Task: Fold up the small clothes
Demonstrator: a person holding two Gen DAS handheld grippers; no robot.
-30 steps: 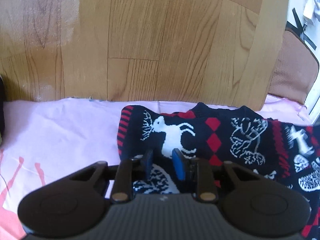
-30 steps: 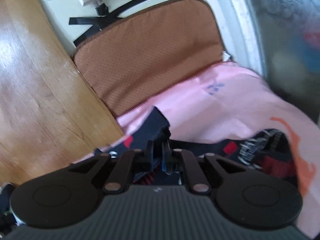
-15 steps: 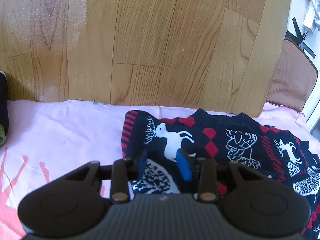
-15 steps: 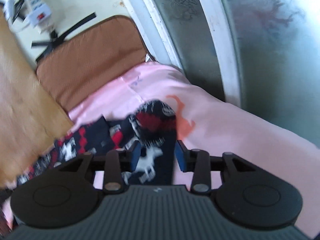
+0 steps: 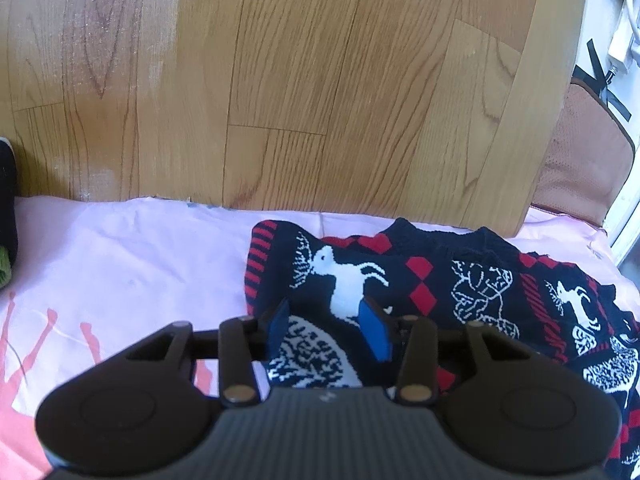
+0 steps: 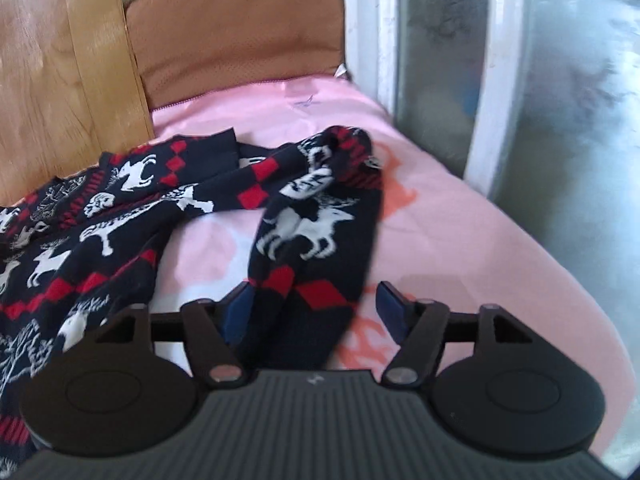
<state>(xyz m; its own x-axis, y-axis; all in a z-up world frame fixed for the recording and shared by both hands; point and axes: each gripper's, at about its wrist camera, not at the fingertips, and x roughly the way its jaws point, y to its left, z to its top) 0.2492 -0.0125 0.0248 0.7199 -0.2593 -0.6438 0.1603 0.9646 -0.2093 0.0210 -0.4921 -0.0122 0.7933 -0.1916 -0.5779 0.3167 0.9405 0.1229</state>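
Observation:
A small navy sweater (image 5: 460, 280) with red diamonds and white reindeer lies on a pink sheet (image 5: 132, 264). Its left sleeve is folded in over the body. My left gripper (image 5: 326, 330) hovers low over that folded sleeve, and its jaws are opening with the knit lying between the blue pads (image 5: 374, 336). In the right wrist view the other sleeve (image 6: 316, 232) lies stretched out towards the window side. My right gripper (image 6: 316, 312) straddles its near end. These jaws are opening wide; the left pad (image 6: 238, 312) is at the sleeve's edge, the right pad stands clear.
A wood-grain panel (image 5: 320, 80) rises behind the sheet, with a brown cushion (image 6: 240, 28) beside it. A white-framed frosted window (image 6: 520, 100) borders the right side. A power strip and cables (image 5: 620, 44) sit at the far corner. A dark object (image 5: 6, 200) lies at the left edge.
My right gripper swung right towards the window with the sleeve, then spread its jaws and let the sleeve drop flat. My left gripper stayed put while its jaws widened.

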